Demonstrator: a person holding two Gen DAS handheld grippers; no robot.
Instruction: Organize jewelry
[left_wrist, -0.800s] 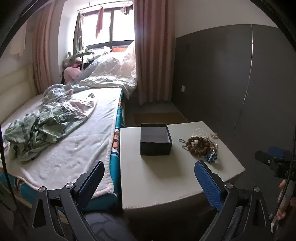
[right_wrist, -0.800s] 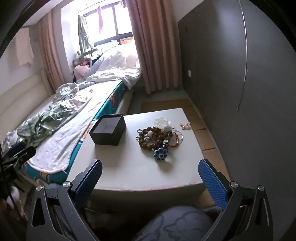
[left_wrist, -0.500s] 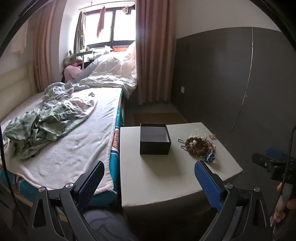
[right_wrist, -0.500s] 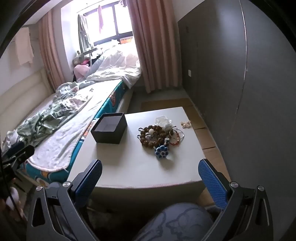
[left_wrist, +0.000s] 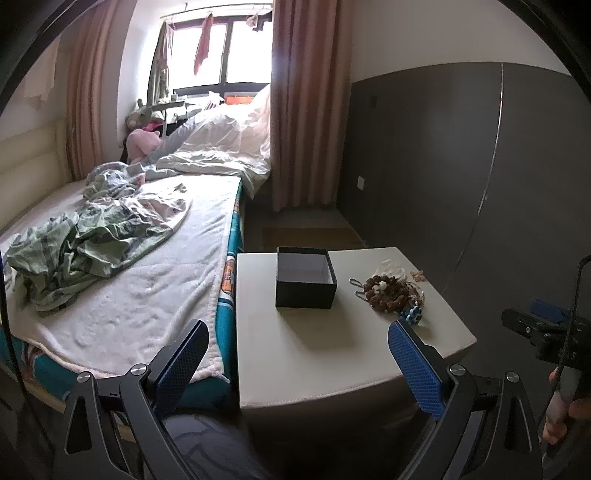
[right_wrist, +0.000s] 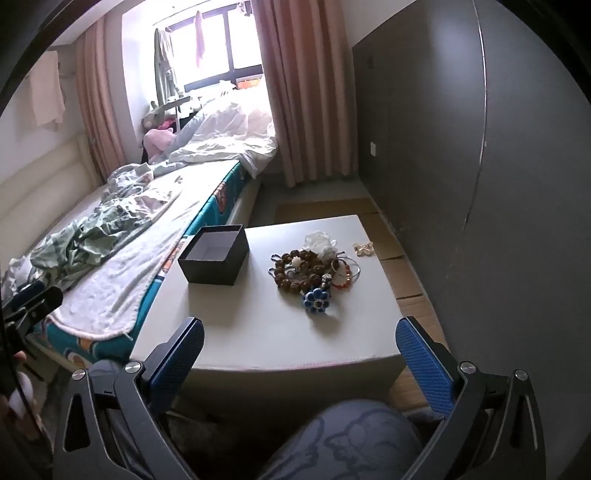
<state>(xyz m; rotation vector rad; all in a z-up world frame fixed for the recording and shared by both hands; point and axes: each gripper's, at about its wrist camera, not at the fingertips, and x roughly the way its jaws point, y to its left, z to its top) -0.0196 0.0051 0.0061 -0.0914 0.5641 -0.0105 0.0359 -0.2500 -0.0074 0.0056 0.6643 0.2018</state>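
Note:
An open, empty black box (left_wrist: 306, 281) (right_wrist: 215, 260) stands on a white low table (left_wrist: 295, 350) (right_wrist: 258, 332). To its right lies a pile of jewelry: a brown bead bracelet (left_wrist: 384, 290) (right_wrist: 299, 271), a blue flower charm (left_wrist: 412, 314) (right_wrist: 316, 301), a red bead string (right_wrist: 345, 278), a white piece (right_wrist: 319, 242) and a small pale piece (right_wrist: 363, 249). My left gripper (left_wrist: 297, 358) is open and empty, short of the table's near edge. My right gripper (right_wrist: 301, 352) is open and empty, above the near edge.
A bed (left_wrist: 129, 266) with rumpled green and white bedding (left_wrist: 81, 243) runs along the table's left side. A dark grey wall (left_wrist: 461, 177) stands to the right. Cardboard (right_wrist: 402, 269) lies on the floor between table and wall. A knee (right_wrist: 351, 443) is below the right gripper.
Both views have shifted slightly; the left camera has pulled back and up a little from the table. The box and jewelry have not moved. Both grippers stay open.

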